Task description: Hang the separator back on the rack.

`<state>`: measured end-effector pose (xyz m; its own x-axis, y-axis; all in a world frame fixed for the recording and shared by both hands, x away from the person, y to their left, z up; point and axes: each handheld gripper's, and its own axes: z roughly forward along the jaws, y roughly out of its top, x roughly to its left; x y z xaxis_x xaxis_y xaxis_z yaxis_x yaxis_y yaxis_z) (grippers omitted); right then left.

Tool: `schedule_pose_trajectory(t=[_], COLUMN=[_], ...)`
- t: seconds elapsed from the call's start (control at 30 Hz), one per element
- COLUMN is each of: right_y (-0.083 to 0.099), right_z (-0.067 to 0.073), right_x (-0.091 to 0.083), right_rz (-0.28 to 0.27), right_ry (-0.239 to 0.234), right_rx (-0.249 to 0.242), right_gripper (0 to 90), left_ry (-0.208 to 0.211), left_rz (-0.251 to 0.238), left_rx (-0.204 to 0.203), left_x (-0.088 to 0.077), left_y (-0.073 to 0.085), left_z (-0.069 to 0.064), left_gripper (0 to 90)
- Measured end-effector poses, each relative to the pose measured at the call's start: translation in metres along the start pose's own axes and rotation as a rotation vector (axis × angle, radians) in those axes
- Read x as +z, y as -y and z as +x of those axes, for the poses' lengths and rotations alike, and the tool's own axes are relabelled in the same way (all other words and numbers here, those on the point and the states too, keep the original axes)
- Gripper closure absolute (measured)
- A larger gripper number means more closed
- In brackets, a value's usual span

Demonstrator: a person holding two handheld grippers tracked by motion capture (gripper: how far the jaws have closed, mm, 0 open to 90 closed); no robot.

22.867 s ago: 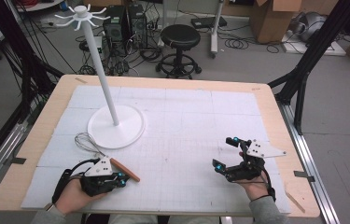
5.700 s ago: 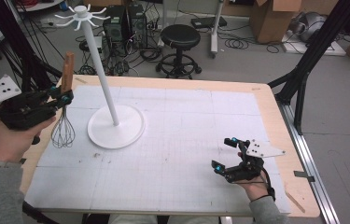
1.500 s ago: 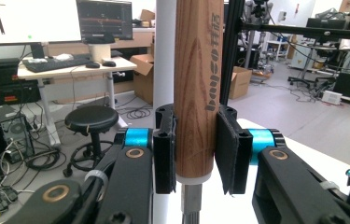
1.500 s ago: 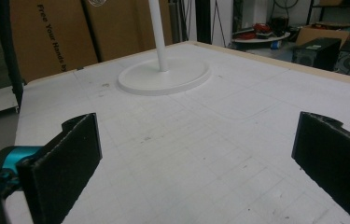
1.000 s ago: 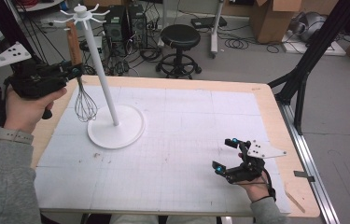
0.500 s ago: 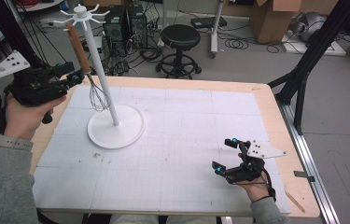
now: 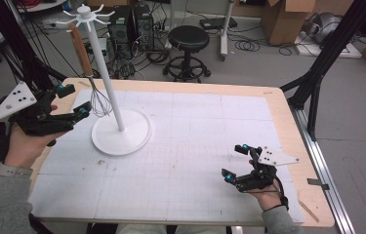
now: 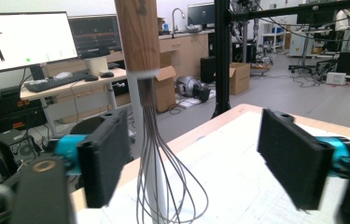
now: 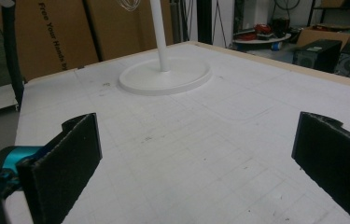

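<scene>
A whisk with a wooden handle hangs tilted from an arm at the top of the white stand. Its wire head is beside the pole. My left gripper is held at the level of the wires, left of the stand. Its jaws have just been opening and are now open. In the left gripper view the whisk stands between the wide-apart pads of the left gripper, and neither pad touches it. My right gripper rests open on the mat at the front right, with nothing between its jaws.
The stand's round base sits on the white gridded mat at the left rear. The same base lies ahead in the right gripper view. A black stool and cables are on the floor beyond the table.
The left gripper has sunk from the whisk's handle to its wires and its jaws have spread apart. The whisk swung a little right toward the pole and hangs free. The right gripper kept still.
</scene>
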<state>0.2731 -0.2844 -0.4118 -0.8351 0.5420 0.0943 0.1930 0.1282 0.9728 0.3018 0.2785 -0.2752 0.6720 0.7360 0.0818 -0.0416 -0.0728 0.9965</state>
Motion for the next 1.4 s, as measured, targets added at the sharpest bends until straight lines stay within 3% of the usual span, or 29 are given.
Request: schedule_pose_trajectory(t=[0.17,0.33,0.37,0.43,0.53,0.57,0.7,0.93,1.17,1.4], right_y=[0.0,0.0,0.0,0.0,-0.001,0.0,-0.001,-0.001,-0.001,-0.002], right_z=[0.0,0.0,0.0,0.001,0.001,0.001,0.001,0.001,0.0,0.0], right_x=[0.0,0.0,0.0,0.001,0.001,0.001,0.001,0.001,0.002,0.0], right_rz=[0.0,0.003,0.003,0.004,0.006,0.008,0.007,0.005,0.007,-0.002], right_ry=[0.002,0.001,0.002,0.0,0.001,0.002,0.002,0.004,0.006,0.016], right_rx=[0.0,0.003,0.002,0.0,-0.001,-0.001,0.003,0.003,0.003,-0.001], right_gripper=[0.6,0.6,0.6,0.5,0.6,0.6,0.5,0.6,0.6,0.6], left_ry=[0.025,0.033,0.036,0.047,0.069,0.095,0.107,0.101,0.065,0.048], left_rz=[-0.028,0.016,0.05,0.075,0.081,0.073,0.069,0.073,0.146,0.174], left_rx=[-0.016,-0.021,-0.028,-0.03,-0.045,-0.073,-0.074,-0.079,-0.087,-0.096], left_x=[-0.003,-0.002,0.0,0.002,0.003,0.004,0.006,0.003,-0.003,-0.007], left_y=[0.013,0.024,0.03,0.036,0.043,0.047,0.056,0.072,0.102,0.117], left_z=[-0.002,-0.006,-0.009,-0.012,-0.016,-0.019,-0.025,-0.029,-0.033,-0.034], left_gripper=[13.0,5.9,4.6,1.7,1.7,1.7,1.7,1.7,1.7,1.7])
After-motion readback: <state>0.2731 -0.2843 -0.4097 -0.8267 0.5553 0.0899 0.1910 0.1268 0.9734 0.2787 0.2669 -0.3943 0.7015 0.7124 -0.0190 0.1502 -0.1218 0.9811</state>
